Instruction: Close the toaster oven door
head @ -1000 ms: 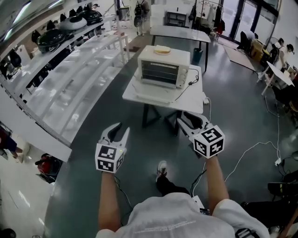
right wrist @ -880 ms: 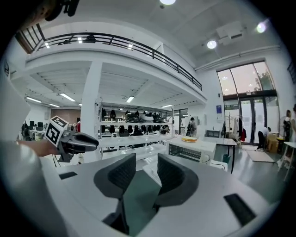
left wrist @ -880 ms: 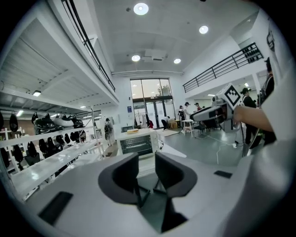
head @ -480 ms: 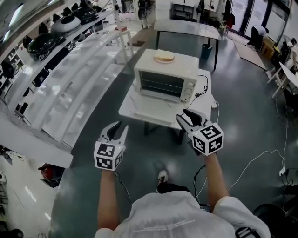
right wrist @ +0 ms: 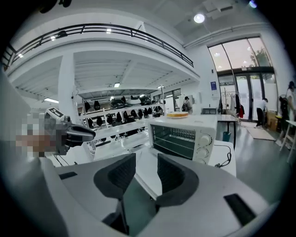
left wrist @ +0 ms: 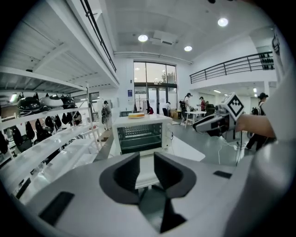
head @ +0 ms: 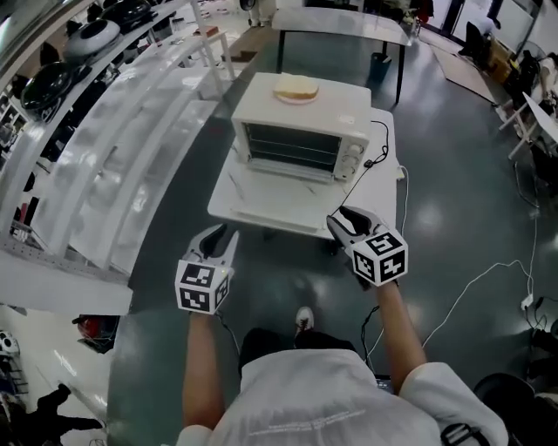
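Observation:
A white toaster oven (head: 296, 131) stands on a small white table (head: 240, 205). Its door (head: 281, 177) hangs open, lying flat in front of the wire racks. A slice of bread (head: 296, 87) rests on the oven's top. My left gripper (head: 223, 237) hovers short of the table's front left edge, open by a narrow gap and holding nothing. My right gripper (head: 340, 218) is at the front right edge, also narrowly open and holding nothing. The left gripper view has the oven (left wrist: 138, 134) straight ahead beyond the jaws (left wrist: 146, 162). In the right gripper view the oven (right wrist: 185, 134) sits ahead and to the right.
A black power cable (head: 379, 144) runs across the table's right side. Long white shelving (head: 105, 148) lines the left. Another white table (head: 340, 22) stands behind. A white cable (head: 471, 279) trails over the floor at right.
The person has stepped closer, so the table and oven sit nearer and larger below. Both grippers keep the same narrow gap and now reach the table's front edge.

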Motion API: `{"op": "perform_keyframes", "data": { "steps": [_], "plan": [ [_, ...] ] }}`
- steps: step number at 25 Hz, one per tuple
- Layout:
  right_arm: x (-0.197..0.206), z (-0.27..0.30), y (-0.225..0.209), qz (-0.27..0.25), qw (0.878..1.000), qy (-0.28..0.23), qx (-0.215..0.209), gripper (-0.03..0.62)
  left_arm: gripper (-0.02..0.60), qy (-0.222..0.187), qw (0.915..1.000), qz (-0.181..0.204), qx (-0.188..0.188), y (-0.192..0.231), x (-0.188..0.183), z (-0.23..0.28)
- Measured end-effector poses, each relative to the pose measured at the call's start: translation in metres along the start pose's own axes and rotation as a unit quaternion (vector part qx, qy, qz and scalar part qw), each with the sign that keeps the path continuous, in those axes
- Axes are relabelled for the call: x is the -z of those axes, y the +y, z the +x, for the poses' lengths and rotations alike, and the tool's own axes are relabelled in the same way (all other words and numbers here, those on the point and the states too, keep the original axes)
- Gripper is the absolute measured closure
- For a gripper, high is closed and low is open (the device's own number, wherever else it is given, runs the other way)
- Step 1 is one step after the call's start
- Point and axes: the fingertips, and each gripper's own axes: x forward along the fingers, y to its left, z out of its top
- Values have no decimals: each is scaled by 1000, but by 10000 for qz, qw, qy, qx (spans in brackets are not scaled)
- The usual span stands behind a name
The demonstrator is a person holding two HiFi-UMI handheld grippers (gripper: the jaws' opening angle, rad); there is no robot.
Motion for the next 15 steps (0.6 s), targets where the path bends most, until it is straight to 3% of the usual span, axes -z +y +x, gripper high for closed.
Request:
{"op": "perform_keyframes", "data": {
  "steps": [8,15],
  "plan": [
    [67,33,-13,705,9935,700,550,455,485,421,9976,-214,498,26,39,48],
    [137,71,-16,1568,9732,1301,1065,456,485,740,9917,-347,993,56,72,85]
  ]
}}
